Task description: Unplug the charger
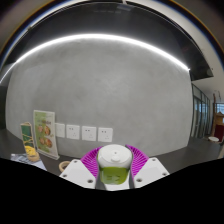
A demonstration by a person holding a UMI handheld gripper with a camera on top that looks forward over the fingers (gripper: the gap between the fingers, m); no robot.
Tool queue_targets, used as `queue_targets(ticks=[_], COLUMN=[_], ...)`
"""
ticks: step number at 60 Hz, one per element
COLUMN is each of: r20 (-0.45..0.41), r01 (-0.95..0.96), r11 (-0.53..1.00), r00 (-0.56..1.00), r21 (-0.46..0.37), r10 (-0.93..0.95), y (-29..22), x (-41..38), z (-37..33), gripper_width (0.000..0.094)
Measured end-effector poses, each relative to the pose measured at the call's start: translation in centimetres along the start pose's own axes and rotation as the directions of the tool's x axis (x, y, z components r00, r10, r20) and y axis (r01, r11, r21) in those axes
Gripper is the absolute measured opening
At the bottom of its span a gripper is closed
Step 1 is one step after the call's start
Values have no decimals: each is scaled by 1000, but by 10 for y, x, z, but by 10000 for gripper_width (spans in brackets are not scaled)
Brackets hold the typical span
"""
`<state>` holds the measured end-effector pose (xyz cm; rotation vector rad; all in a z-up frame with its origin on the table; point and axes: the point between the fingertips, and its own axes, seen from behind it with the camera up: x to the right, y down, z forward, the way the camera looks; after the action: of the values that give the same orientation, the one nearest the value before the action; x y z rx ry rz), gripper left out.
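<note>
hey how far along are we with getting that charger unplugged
Apparently mostly done: the white and green charger sits between the tongs, whose pink pads press it on both sides, and it looks clear of the wall sockets beyond. In hand: holding it. Left: perhaps carrying it off, though no cable is visible.

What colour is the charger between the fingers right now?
The charger is white on top with a light green body, standing between the gripper pads; the gripper view shows it.

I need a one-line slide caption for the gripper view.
Gripper closed on a white and green charger, before a grey wall with sockets.
</note>
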<state>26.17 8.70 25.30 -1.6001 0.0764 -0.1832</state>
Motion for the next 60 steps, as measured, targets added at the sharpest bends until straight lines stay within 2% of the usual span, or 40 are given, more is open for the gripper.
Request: queue_targets(ticks=[3,7,13,25,27,33,40,48,55,60], r20=[-14,-13,41,97,114,179,244,222,196,176], r01=[11,13,7,34,24,51,64,60,44,27], r11=[999,992,966,900,912,905,894,893,902,907], r00=[1000,1000,999,995,993,984,968,974,980,983], r21=[-35,-125,-259,-435,-409,-423,-443,-447,-428,-421], r10=[-12,-15,4,9,25,28,51,46,45,52], y=[19,58,116,200,193,197,205,209,202,195], x=[18,41,55,74,71,62,46,46,49,54], z=[15,33,57,101,110,130,146,161,161,152], gripper_width=[367,384,404,454,459,496,498,530,688,755])
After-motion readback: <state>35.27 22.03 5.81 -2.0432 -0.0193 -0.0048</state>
